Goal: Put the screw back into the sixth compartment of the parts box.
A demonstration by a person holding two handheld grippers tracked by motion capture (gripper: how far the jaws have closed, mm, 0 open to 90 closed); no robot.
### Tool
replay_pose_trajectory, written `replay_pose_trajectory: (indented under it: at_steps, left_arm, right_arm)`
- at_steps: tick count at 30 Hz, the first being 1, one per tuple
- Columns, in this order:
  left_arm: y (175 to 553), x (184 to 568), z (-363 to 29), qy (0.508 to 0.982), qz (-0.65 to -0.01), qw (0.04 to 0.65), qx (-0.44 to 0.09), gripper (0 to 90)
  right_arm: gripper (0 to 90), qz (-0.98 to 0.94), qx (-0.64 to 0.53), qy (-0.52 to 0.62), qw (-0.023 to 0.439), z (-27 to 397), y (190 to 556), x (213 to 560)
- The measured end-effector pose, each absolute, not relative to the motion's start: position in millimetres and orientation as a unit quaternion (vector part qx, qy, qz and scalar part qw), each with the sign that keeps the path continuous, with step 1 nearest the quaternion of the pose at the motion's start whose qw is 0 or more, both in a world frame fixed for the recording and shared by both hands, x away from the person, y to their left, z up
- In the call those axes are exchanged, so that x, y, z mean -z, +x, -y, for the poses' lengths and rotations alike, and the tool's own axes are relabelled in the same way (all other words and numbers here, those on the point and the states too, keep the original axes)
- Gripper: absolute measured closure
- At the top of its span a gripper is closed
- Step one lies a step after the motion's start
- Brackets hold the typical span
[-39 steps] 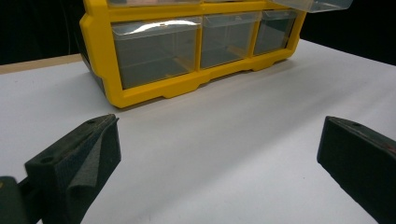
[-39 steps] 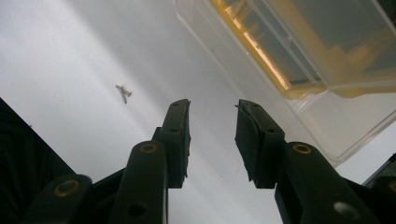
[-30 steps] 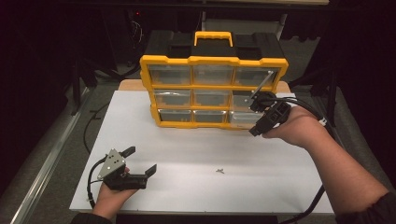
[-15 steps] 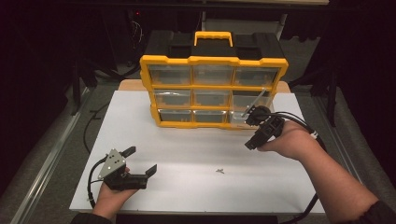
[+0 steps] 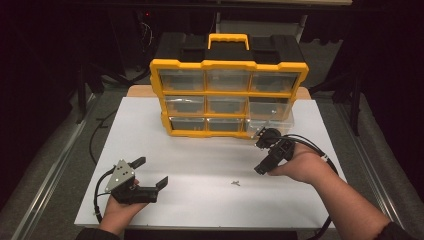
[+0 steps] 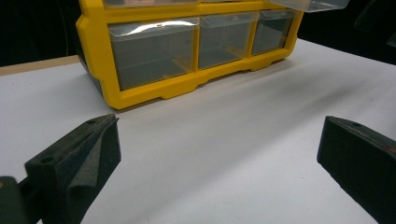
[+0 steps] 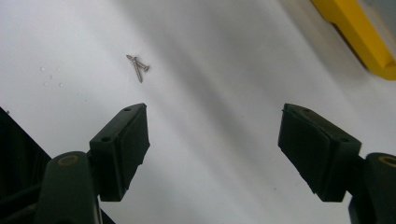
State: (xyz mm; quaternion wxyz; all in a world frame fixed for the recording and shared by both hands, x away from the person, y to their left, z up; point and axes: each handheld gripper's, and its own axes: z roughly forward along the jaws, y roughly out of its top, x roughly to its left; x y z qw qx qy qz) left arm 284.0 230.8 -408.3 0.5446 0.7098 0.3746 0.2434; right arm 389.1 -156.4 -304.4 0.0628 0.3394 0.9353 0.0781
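From above, the right gripper hangs with jaws apart and nothing held; they have just been opening. The screws lie at its eight o'clock, near. The left gripper gapes empty at seven o'clock of the drawer box.

Left gripper view: jaws wide, the box at twelve.

Right gripper view: screws at eleven o'clock, beyond the jaws.

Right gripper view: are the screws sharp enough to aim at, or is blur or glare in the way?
Right gripper view: screws readable, slightly soft; white tabletop bright, with a soft shadow band. High view: screws a tiny speck; surroundings dark.
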Motion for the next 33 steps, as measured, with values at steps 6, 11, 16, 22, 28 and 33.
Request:
replay_pose_trajectory:
  at_steps: [6, 11, 16, 22, 28, 33]
  left_arm:
    - [283.7, 408.0, -230.8, 0.710, -0.374, 0.545, -0.244, 0.1]
    - [283.9, 408.2, -230.6, 0.709, -0.375, 0.546, -0.244, 0.1]
    - [283.9, 408.2, -231.1, 0.709, -0.375, 0.545, -0.244, 0.1]
    - [284.1, 408.3, -231.1, 0.709, -0.375, 0.545, -0.244, 0.1]
    - [284.1, 408.4, -231.2, 0.709, -0.375, 0.545, -0.243, 0.1]
    - [284.1, 408.4, -231.5, 0.709, -0.375, 0.545, -0.243, 0.1]
  right_arm:
    - [26.1, -0.940, -0.080, 0.323, 0.070, 154.1, 387.5, 320.1]
    - [26.0, -0.944, -0.074, 0.312, 0.070, 147.5, 385.4, 333.6]
    - [26.2, -0.946, -0.076, 0.308, 0.064, 139.0, 383.0, 347.3]
    - [26.7, -0.950, -0.068, 0.299, 0.060, 128.6, 379.8, 358.0]
    - [27.3, -0.951, -0.064, 0.296, 0.054, 118.9, 377.7, 364.3]
    - [28.8, -0.954, -0.065, 0.288, 0.051, 113.5, 377.0, 369.3]
